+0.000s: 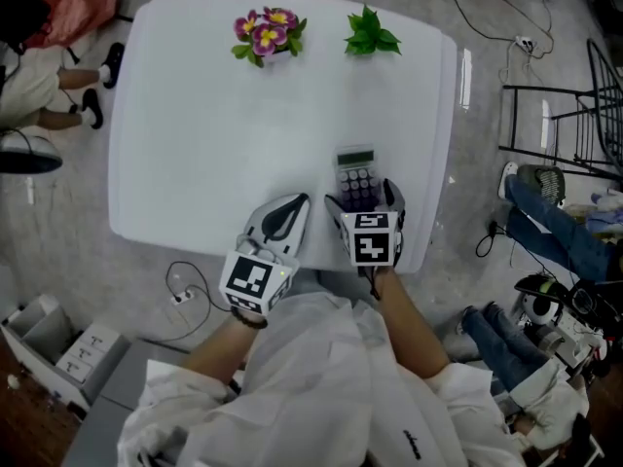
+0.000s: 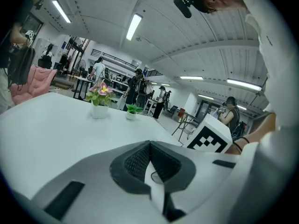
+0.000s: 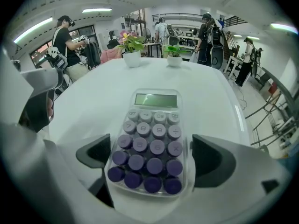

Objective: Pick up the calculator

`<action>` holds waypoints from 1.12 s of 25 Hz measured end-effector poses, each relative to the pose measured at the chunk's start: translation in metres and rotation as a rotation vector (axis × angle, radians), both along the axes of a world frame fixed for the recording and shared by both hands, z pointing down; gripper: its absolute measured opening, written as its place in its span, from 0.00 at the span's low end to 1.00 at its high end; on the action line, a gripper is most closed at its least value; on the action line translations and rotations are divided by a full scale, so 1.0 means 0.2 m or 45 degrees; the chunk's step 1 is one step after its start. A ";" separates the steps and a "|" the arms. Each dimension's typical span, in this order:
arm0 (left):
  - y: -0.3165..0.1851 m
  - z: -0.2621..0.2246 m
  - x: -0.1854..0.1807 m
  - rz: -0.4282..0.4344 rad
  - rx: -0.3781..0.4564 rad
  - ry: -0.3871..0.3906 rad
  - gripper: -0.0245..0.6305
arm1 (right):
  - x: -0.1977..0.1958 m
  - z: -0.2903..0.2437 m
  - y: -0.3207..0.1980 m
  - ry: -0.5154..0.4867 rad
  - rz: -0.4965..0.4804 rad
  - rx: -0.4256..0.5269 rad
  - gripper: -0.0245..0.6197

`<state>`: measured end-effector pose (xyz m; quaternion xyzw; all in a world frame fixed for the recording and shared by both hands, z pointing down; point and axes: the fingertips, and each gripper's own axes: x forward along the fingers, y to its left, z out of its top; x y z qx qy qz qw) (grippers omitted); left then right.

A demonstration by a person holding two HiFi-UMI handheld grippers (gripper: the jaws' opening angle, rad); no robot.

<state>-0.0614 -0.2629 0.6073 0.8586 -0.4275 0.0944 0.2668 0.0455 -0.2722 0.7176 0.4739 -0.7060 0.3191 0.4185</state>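
A small calculator (image 1: pixel 355 175) with purple round keys and a green display lies flat on the white table (image 1: pixel 195 144), near its front right edge. My right gripper (image 1: pixel 365 198) is open and straddles the calculator's near end. In the right gripper view the calculator (image 3: pixel 152 143) fills the gap, with one dark pad close on each side of its key block. My left gripper (image 1: pixel 292 208) rests shut just left of it, holding nothing. In the left gripper view its pads (image 2: pixel 140 160) meet in a point.
A pot of pink and yellow flowers (image 1: pixel 268 33) and a small green plant (image 1: pixel 370 33) stand at the table's far edge. Cables (image 1: pixel 185 290) lie on the floor by the near left corner. People's legs and metal racks (image 1: pixel 574 125) are to the right of the table.
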 end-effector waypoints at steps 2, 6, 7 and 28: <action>0.01 -0.02 0.00 -0.003 0.003 0.000 0.06 | -0.01 -0.01 0.01 0.001 -0.010 0.006 0.86; 0.01 -0.06 0.01 -0.005 0.018 0.005 0.06 | 0.00 -0.01 0.01 0.005 -0.020 -0.026 0.82; 0.01 -0.07 0.01 -0.006 0.023 0.004 0.06 | 0.00 -0.01 0.01 0.004 -0.021 -0.026 0.82; 0.00 -0.21 0.06 -0.001 0.088 -0.013 0.06 | 0.10 -0.29 -0.04 -0.144 0.049 0.215 0.81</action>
